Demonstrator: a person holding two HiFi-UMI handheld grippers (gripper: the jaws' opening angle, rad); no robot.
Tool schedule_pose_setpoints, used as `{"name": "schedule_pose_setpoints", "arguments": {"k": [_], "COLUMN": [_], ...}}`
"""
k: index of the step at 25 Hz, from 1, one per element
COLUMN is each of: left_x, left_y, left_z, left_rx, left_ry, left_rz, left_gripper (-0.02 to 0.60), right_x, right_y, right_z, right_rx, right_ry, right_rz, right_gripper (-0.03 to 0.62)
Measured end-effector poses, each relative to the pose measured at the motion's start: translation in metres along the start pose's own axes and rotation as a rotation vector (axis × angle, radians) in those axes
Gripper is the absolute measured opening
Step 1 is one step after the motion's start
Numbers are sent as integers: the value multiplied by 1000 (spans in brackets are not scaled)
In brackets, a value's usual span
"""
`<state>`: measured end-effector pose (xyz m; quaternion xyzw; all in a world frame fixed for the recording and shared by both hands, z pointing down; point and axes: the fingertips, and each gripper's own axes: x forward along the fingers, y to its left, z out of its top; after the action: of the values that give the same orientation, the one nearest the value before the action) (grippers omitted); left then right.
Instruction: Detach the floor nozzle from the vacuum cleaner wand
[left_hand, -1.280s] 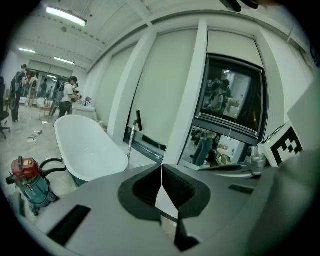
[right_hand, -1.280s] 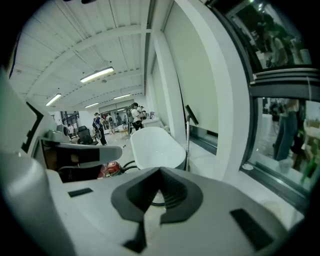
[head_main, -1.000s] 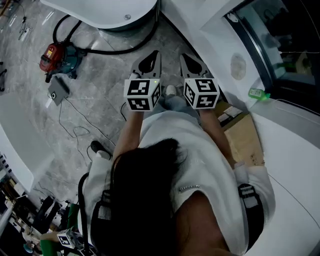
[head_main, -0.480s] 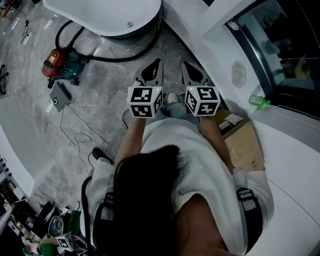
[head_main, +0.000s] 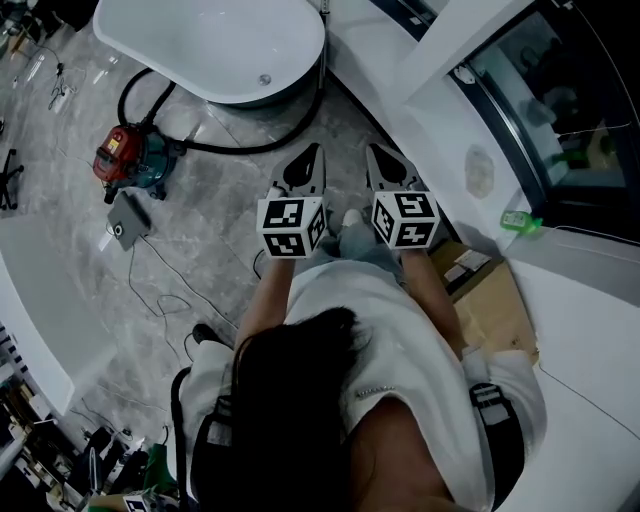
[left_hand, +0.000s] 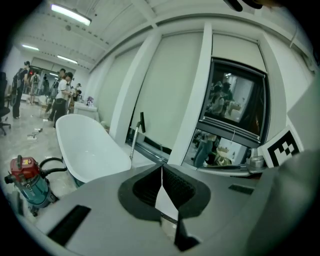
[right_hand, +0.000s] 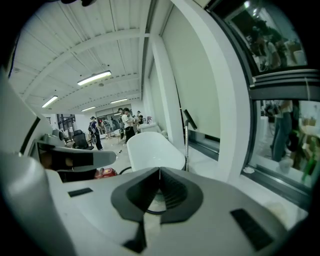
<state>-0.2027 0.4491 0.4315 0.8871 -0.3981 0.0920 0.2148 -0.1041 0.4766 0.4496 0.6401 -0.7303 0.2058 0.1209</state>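
A red and teal vacuum cleaner (head_main: 130, 160) stands on the grey floor at the left, and its black hose (head_main: 250, 145) curls round the foot of a white bathtub (head_main: 210, 45). In the left gripper view a thin metal wand (left_hand: 134, 137) with a black handle leans upright by the wall behind the tub; it shows as the wand (right_hand: 185, 135) in the right gripper view too. Its lower end is hidden. My left gripper (head_main: 308, 155) and right gripper (head_main: 380, 155) hang side by side in front of me. Both are shut and empty, well short of the wand.
A flat grey box (head_main: 128, 222) with a cable lies on the floor near the vacuum cleaner. A cardboard box (head_main: 490, 290) sits at my right by the window ledge, where a green bottle (head_main: 520, 220) stands. Several people (left_hand: 62, 95) stand far off.
The tub, the vacuum cleaner and the grey box have slid lower and nearer in the head view. Both grippers stay shut and side by side.
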Motion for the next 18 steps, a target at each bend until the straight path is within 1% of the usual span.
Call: {"name": "schedule_pose_setpoints", "arguments": {"k": [3, 12, 18], "left_x": [2, 19, 37], "left_y": [2, -3, 0], "left_z": [5, 20, 26], "left_rx": [10, 41, 45], "left_ry": [0, -8, -10], "left_rz": [-11, -44, -36], "left_gripper": [9, 9, 9], "right_x": [3, 16, 32], "right_y": [-2, -10, -23], "right_z": [7, 23, 31], "right_rx": [5, -6, -1], "right_ry": [-15, -37, -46], "right_rz": [-17, -28, -17], "right_gripper": [15, 15, 15]}}
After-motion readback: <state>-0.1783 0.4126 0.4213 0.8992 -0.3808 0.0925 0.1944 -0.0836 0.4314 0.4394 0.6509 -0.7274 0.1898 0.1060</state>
